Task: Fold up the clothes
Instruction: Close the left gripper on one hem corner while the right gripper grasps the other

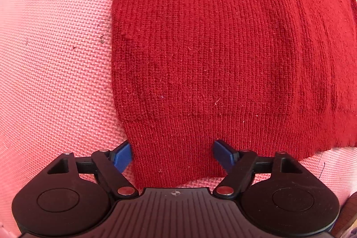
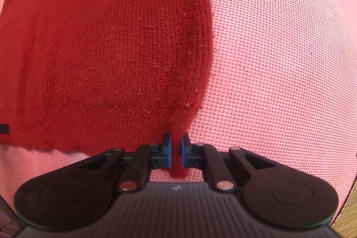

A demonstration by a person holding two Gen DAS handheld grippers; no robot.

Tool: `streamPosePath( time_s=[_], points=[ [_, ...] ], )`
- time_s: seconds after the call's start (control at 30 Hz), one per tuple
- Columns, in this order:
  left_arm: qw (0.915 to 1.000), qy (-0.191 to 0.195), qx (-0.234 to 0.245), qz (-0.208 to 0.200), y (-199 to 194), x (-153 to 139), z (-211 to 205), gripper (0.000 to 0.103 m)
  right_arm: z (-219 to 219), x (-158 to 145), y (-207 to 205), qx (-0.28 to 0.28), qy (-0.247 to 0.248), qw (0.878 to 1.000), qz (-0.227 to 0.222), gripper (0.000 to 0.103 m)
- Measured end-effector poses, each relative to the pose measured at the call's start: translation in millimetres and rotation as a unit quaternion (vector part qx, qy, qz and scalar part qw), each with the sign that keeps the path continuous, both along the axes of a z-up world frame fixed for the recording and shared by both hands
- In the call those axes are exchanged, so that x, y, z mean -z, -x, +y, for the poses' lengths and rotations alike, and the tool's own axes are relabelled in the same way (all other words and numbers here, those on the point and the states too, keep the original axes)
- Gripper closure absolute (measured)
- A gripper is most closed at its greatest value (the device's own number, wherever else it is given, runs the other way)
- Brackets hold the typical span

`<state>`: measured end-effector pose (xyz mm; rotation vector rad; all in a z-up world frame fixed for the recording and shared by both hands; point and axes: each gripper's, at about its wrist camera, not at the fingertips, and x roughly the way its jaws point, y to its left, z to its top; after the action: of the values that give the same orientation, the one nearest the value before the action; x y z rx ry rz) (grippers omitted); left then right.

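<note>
We see the right tongs (image 2: 176, 152) pinching the red sweater (image 2: 107, 48) at its near corner; left tongs (image 1: 173, 154) spread, straddling its hem.

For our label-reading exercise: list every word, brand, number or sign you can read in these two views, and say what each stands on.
No words or numbers are readable.
Left gripper body: a small crosshair mark, no lettering.
Right gripper body: a faint pale mark, too blurred to read.
Red knit garment and pink woven mat: no print.
</note>
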<state>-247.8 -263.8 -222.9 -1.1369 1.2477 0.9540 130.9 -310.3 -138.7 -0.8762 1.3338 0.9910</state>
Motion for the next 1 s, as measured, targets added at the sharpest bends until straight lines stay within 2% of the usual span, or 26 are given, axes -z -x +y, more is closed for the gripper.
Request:
streamPosePath(
  time_s=[0.03, 0.07, 0.1, 0.17, 0.23, 0.47, 0.7, 0.8, 1.0],
  points=[
    [1.0, 0.0, -0.003, -0.006, 8, -5, 4, 0.056, 0, -2, 0, 0.001, -0.001, 1.0, 0.002, 0.094],
    [0.9999, 0.003, -0.009, -0.014, 14, -8, 7, 0.08, 0, -5, 1, 0.001, -0.001, 1.0, 0.004, 0.094],
    [0.9995, 0.007, -0.017, -0.024, 19, -10, 10, 0.086, 1, -8, 2, 0.001, -0.002, 1.0, 0.007, 0.094],
    [0.999, 0.012, -0.023, -0.035, 25, -14, 13, 0.086, 1, -13, 5, 0.0, -0.004, 1.0, 0.009, 0.094],
    [0.9993, 0.01, -0.015, -0.033, 23, -16, 12, 0.086, -7, -10, 7, -0.001, -0.005, 1.0, 0.01, 0.094],
    [0.9994, 0.01, 0.004, -0.033, 18, -30, 15, 0.087, -27, -28, 9, -0.007, -0.013, 1.0, 0.016, 0.095],
    [0.999, 0.004, 0.008, -0.044, 20, -44, 36, 0.087, -33, -47, 10, -0.021, -0.034, 0.999, 0.016, 0.096],
    [0.9988, -0.002, 0.008, -0.049, 32, -57, 42, 0.087, -49, -63, -15, -0.025, -0.046, 0.999, 0.016, 0.096],
    [0.9981, -0.02, 0.014, -0.057, 43, -73, 47, 0.087, -45, -104, -10, -0.049, -0.093, 0.994, -0.022, 0.096]
  ],
)
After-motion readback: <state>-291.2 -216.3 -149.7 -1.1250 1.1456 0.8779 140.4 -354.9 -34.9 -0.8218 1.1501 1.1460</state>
